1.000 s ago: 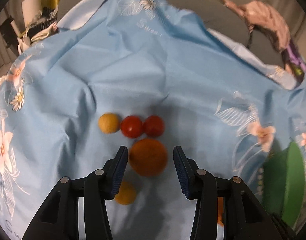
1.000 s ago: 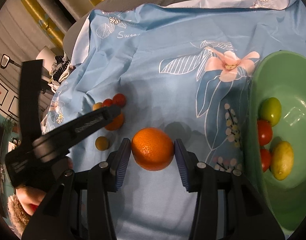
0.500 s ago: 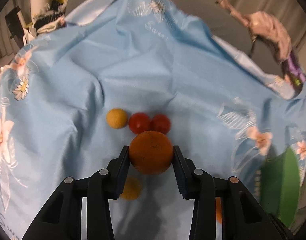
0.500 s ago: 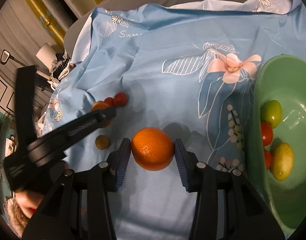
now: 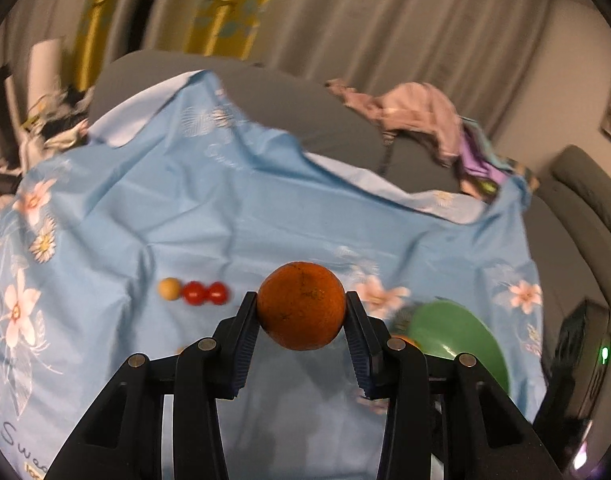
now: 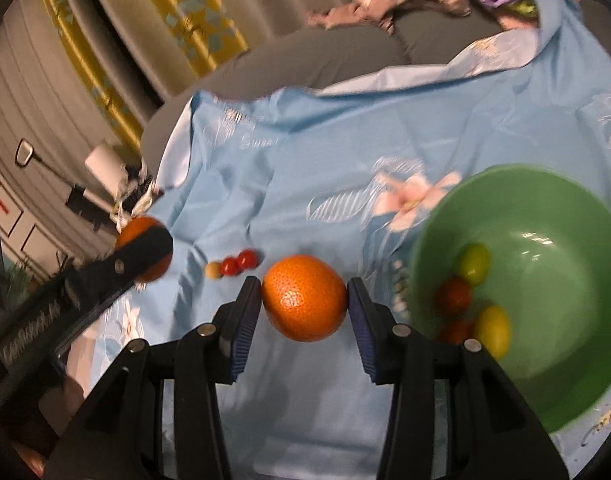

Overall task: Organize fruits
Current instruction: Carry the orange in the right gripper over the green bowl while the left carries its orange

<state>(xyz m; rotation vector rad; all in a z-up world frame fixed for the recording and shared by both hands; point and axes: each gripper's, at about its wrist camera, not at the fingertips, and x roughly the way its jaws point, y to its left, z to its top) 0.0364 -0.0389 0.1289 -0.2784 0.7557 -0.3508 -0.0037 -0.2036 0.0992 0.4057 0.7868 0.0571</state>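
a: left claw (image 5: 301,312)?
b: clenched on a dark orange (image 5: 301,305), both blue pads pressed against its sides, fruit raised above the blue floral cloth (image 5: 233,208). seen again from the right wrist view, at far left, the orange (image 6: 143,248) partly hidden behind one black finger.

a: right claw (image 6: 304,300)?
b: grasping a brighter orange (image 6: 304,298), pads touching it left and right, about as wide apart as the fruit itself. held above the cloth (image 6: 325,152), just beside the rim of the green bowl (image 6: 545,392).

a: in the bowl?
b: a green fruit (image 6: 473,264), a yellow one (image 6: 492,330), two red tomatoes (image 6: 453,296) close together, rather blurred. bowl also visible from the left wrist view (image 5: 465,328), past the right finger.

a: on the cloth?
b: a small yellow ball-like fruit (image 5: 169,289) touching a pair of red cherry tomatoes (image 5: 205,293), in a row, left of the held orange. same row in the right view, yellow fruit (image 6: 213,270) and cherry tomatoes (image 6: 238,263), between the two claws.

a: beyond?
b: grey cushion (image 5: 305,108) with pink clothing (image 5: 409,112), curtains (image 5: 345,16) behind.
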